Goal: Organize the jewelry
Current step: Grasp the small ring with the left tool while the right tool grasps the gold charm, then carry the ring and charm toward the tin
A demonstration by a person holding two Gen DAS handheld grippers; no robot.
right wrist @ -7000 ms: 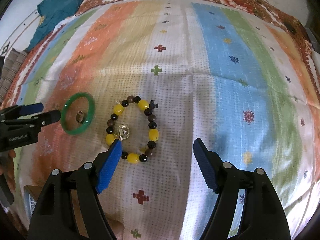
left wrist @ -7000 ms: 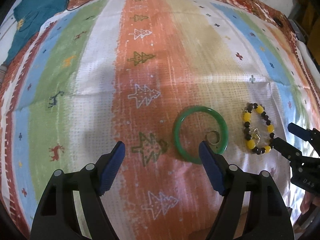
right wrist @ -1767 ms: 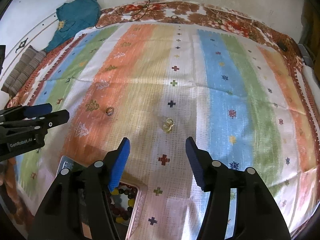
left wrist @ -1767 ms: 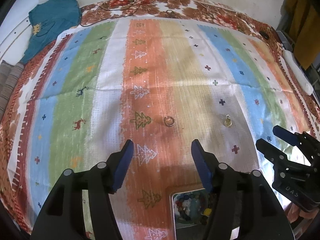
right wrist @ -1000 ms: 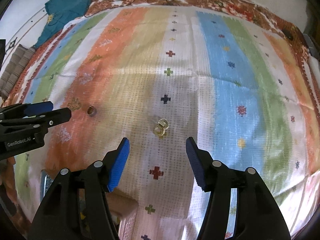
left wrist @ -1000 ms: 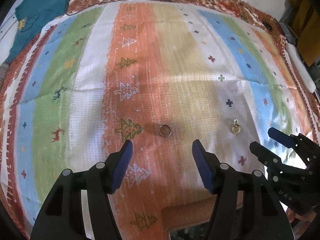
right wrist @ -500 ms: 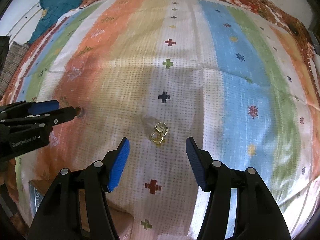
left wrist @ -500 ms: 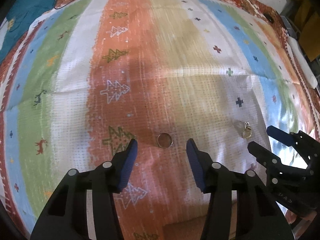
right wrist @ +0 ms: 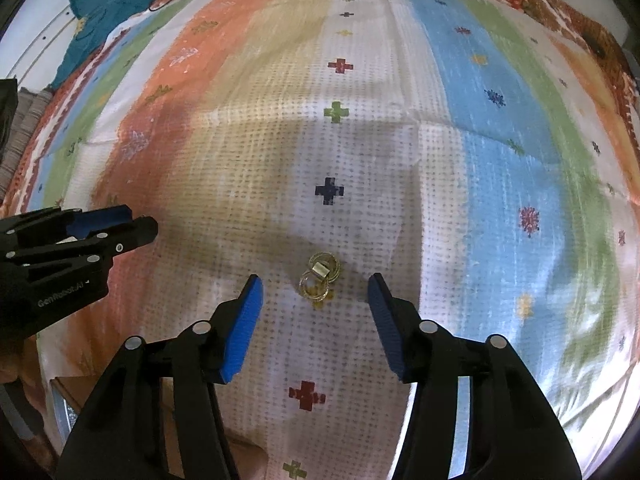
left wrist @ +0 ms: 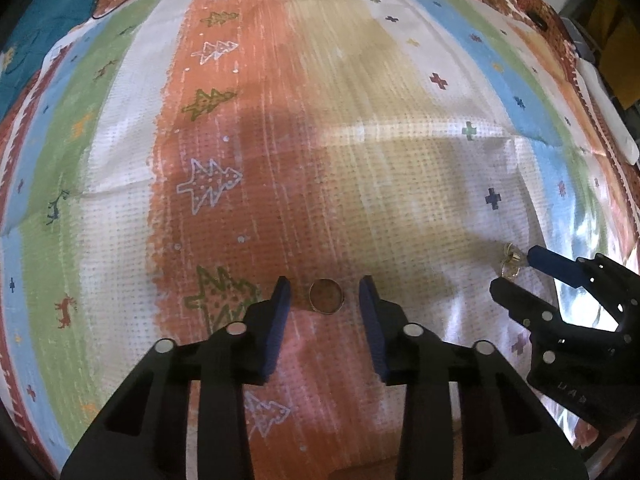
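A: Where is the small round metal ring [left wrist: 326, 296]?

B: Low in the centre of the left wrist view, lying flat on the orange stripe of the striped woven cloth [left wrist: 400, 160]. The left gripper [left wrist: 325, 292] has its blue-padded fingers spread, one on each side of the ring, not touching it.

A: And the other piece?

B: The small gold linked-ring charm [right wrist: 319, 278] lies on the white band of the cloth, slightly below the middle of the right wrist view. The right gripper [right wrist: 316, 292] is also spread wide, its blue pads level with the charm on either side, clear of it.

A: Do the two tools show up in each other's views?

B: Yes. The left gripper enters the right view from the left edge; the right gripper sits at the right edge of the left view, the charm just beside its tip.

A: Anything else?

B: A teal garment [right wrist: 108, 4] in the upper left, off the cloth.
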